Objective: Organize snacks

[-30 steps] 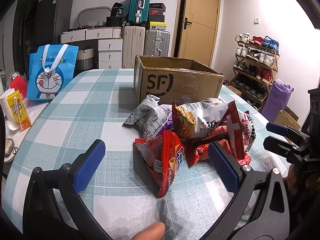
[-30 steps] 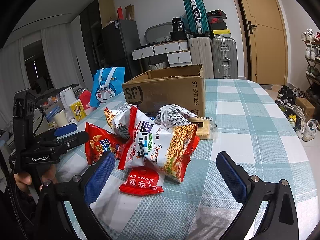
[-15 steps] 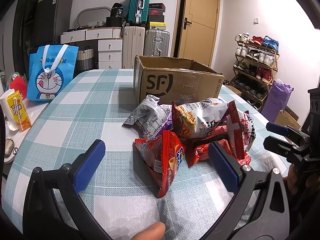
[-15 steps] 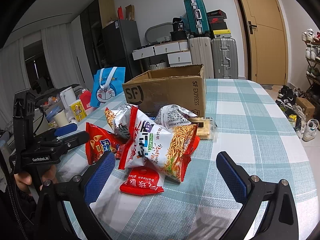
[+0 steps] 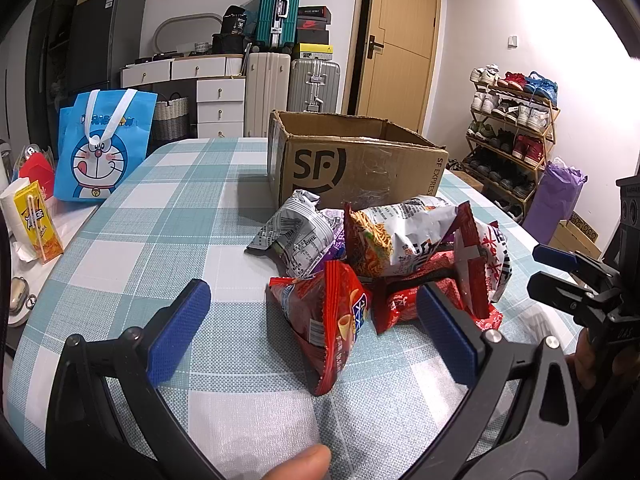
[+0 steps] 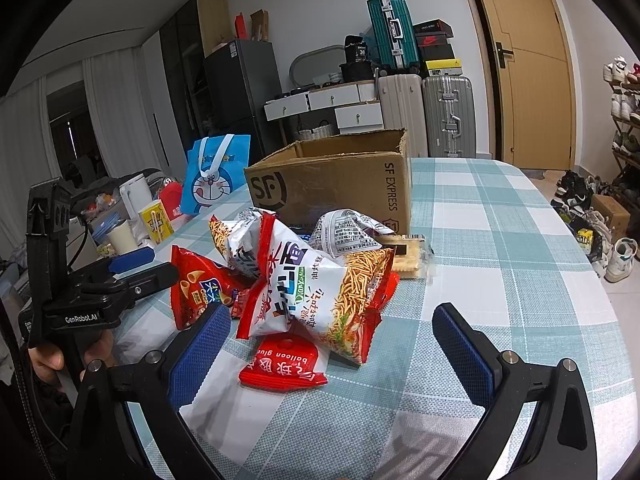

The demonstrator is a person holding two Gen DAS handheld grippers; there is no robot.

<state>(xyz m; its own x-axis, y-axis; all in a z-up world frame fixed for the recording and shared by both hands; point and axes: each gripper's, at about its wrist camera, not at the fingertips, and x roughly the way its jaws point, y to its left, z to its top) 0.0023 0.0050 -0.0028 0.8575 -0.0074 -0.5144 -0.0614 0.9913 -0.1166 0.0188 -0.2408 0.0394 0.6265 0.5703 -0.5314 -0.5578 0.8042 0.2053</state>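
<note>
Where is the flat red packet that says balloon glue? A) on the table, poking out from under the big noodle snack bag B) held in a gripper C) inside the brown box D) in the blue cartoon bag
A: the red balloon glue packet lies on the table, partly tucked under the noodle snack bag, and neither open gripper touches it.

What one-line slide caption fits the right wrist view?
Open right hand-held gripper faces a snack pile before an open cardboard box on a checked tablecloth.
</note>
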